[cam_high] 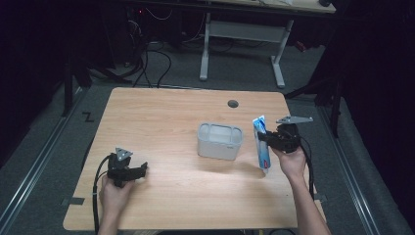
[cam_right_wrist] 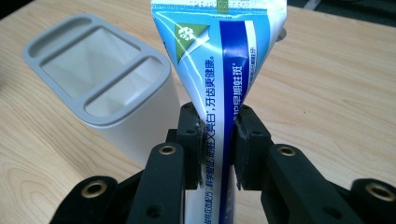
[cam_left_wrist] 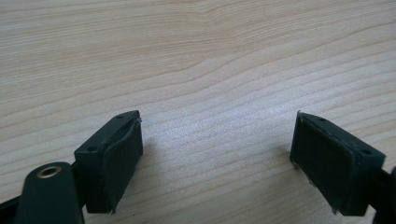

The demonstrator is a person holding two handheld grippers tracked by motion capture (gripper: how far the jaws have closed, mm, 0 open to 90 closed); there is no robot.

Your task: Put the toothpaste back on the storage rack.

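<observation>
High view: my left gripper (cam_high: 143, 169) idle, jaws apart, well left of holder (cam_high: 219, 141). My right gripper (cam_high: 269, 139) clamps toothpaste tube (cam_high: 261, 144) upright, just right of holder. Pickup done; dropping tube into compartment remains.

Lab: cable tangle (cam_high: 147, 54), floor rails (cam_high: 36, 161), dark curtains.

The left gripper (cam_left_wrist: 217, 158) hovers low over a light wood-grain tabletop (cam_left_wrist: 201, 60), its two black jaws spread wide apart with nothing between them; whether their padded tips touch the surface is hard to tell, though soft shadows fall beneath each.
</observation>
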